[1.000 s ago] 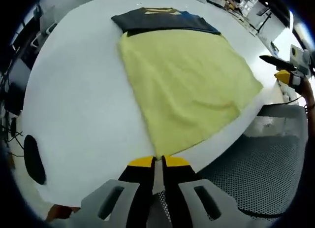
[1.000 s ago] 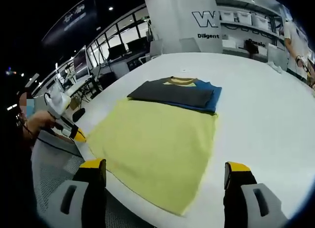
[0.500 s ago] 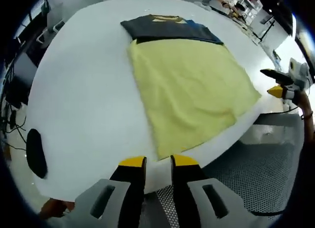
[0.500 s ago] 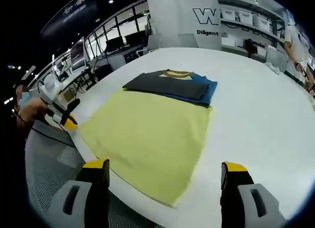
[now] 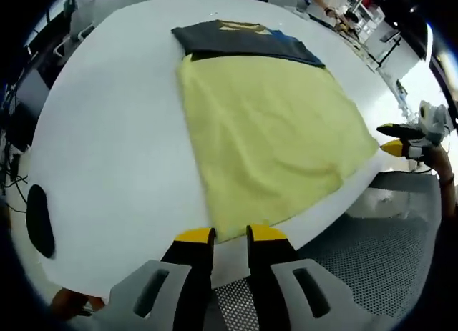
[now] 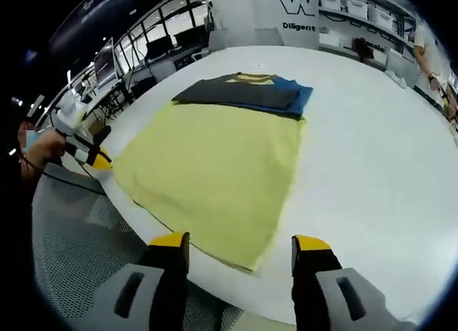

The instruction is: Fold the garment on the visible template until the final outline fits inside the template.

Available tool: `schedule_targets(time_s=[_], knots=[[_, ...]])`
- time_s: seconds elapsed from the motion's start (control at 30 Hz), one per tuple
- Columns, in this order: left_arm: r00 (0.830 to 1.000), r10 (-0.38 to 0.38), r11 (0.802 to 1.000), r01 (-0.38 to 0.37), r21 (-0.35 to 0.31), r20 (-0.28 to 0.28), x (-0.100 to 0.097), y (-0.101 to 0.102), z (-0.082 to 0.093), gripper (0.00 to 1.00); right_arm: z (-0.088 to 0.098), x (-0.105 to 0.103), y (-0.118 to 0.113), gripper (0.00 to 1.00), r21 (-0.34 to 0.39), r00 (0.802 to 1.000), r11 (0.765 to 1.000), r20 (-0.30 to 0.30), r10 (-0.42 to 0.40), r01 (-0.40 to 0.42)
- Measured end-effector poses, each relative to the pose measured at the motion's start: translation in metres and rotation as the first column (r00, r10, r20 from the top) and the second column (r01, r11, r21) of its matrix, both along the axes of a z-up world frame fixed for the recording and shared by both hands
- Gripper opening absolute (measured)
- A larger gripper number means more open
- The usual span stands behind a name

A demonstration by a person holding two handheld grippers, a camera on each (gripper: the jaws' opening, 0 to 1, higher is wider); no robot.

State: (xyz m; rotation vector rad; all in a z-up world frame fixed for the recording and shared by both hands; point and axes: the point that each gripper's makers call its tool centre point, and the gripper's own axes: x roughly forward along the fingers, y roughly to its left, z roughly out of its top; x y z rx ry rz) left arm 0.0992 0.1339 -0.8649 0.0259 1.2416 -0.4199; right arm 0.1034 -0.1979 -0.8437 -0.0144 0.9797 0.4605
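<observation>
Left gripper view: left gripper (image 5: 230, 235), jaws slightly parted and released, hovers at the yellow template's (image 5: 272, 134) near corner on the white table (image 5: 107, 152); the folded dark garment (image 5: 243, 39) lies at its far edge.

Right gripper view: right gripper (image 6: 240, 241), jaws spread wide, faces the template's corner; mesh chair (image 6: 71, 231) below.

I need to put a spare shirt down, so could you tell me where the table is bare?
The white table is bare beside the yellow cloth and beyond the folded dark shirt. The near edge is crowded: both cloth corners and both hand-held grippers.
</observation>
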Motion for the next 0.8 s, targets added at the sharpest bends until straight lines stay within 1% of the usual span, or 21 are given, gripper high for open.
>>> schedule_targets(time_s=[0.03,0.07,0.1,0.13,0.17,0.27,0.37,0.4,0.43,0.5,0.53,0.57,0.6,0.63,0.7,0.73,0.77,0.8], knots=[[1.0,0.0,1.0,0.0,0.018,-0.002,0.0,0.003,0.0,0.12,-0.001,-0.001,0.0,0.44,0.001,1.0,1.0,-0.006,0.0,0.0],[1.0,-0.004,1.0,0.004,0.013,0.002,0.0,0.002,0.0,0.1,-0.003,-0.002,-0.001,0.43,-0.005,1.0,1.0,-0.017,-0.005,0.004],[1.0,0.001,0.999,-0.001,0.034,0.003,0.001,0.005,0.0,0.08,-0.004,-0.003,-0.001,0.43,-0.013,1.0,1.0,-0.022,-0.004,0.003],[1.0,0.001,0.999,-0.001,0.038,0.006,0.001,0.006,0.0,0.06,-0.006,-0.004,-0.002,0.42,-0.021,0.999,1.0,-0.033,-0.006,0.005],[1.0,0.0,0.999,0.0,0.046,0.005,0.001,0.006,-0.001,0.06,-0.009,-0.006,-0.003,0.4,-0.031,0.999,1.0,-0.048,-0.007,0.006],[1.0,0.005,0.999,-0.006,0.053,0.008,0.002,0.008,-0.001,0.02,-0.012,-0.009,-0.003,0.32,-0.049,0.998,0.999,-0.063,-0.006,0.003],[1.0,0.002,0.998,-0.003,0.058,0.008,0.002,0.009,-0.002,0.0,-0.015,-0.008,-0.008,0.25,-0.079,0.997,0.997,-0.074,-0.029,0.024],[1.0,-0.023,0.998,0.022,0.064,0.011,0.002,0.008,-0.002,0.0,-0.015,-0.007,-0.01,0.22,-0.093,0.997,0.995,-0.07,-0.036,0.029],[0.999,-0.037,0.997,0.035,0.072,0.014,0.001,0.007,-0.002,0.0,-0.016,-0.008,-0.011,0.2,-0.109,0.997,0.994,-0.069,-0.023,0.015],[0.999,-0.045,0.996,0.044,0.079,0.013,0.002,0.007,-0.002,0.0,-0.018,-0.009,-0.012,0.16,-0.114,0.996,0.993,-0.082,-0.033,0.023],[0.999,-0.049,0.996,0.048,0.081,0.012,0.002,0.007,-0.002,0.0,-0.02,-0.011,-0.012,0.16,-0.108,0.995,0.994,-0.092,-0.033,0.023],[0.998,-0.054,0.995,0.053,0.083,0.011,0.002,0.007,-0.002,0.0,-0.022,-0.013,-0.013,0.14,-0.102,0.992,0.994,-0.111,-0.052,0.041],[0.998,-0.058,0.995,0.057,0.084,0.01,0.002,0.007,-0.002,0.0,-0.023,-0.013,-0.013,0.13,-0.102,0.992,0.994,-0.116,-0.053,0.041],[0.998,-0.059,0.995,0.058,0.084,0.01,0.002,0.008,-0.002,0.0,-0.023,-0.013,-0.014,0.1,-0.103,0.992,0.994,-0.116,-0.055,0.043],[0.998,-0.06,0.995,0.059,0.082,0.01,0.002,0.008,-0.002,0.0,-0.024,-0.015,-0.015,0.02,-0.109,0.99,0.993,-0.124,-0.061,0.047],[0.998,-0.06,0.995,0.059,0.078,0.012,0.002,0.008,-0.002,0.0,-0.025,-0.015,-0.015,0.0,-0.112,0.99,0.993,-0.128,-0.057,0.043],[0.998,-0.06,0.995,0.059,0.076,0.012,0.001,0.008,-0.002,0.0,-0.025,-0.016,-0.016,0.0,-0.112,0.99,0.993,-0.13,-0.057,0.042],[0.998,-0.064,0.995,0.063,0.074,0.011,0.001,0.008,-0.002,0.0,-0.025,-0.016,-0.016,0.0,-0.091,0.985,0.993,-0.148,-0.087,0.075]])
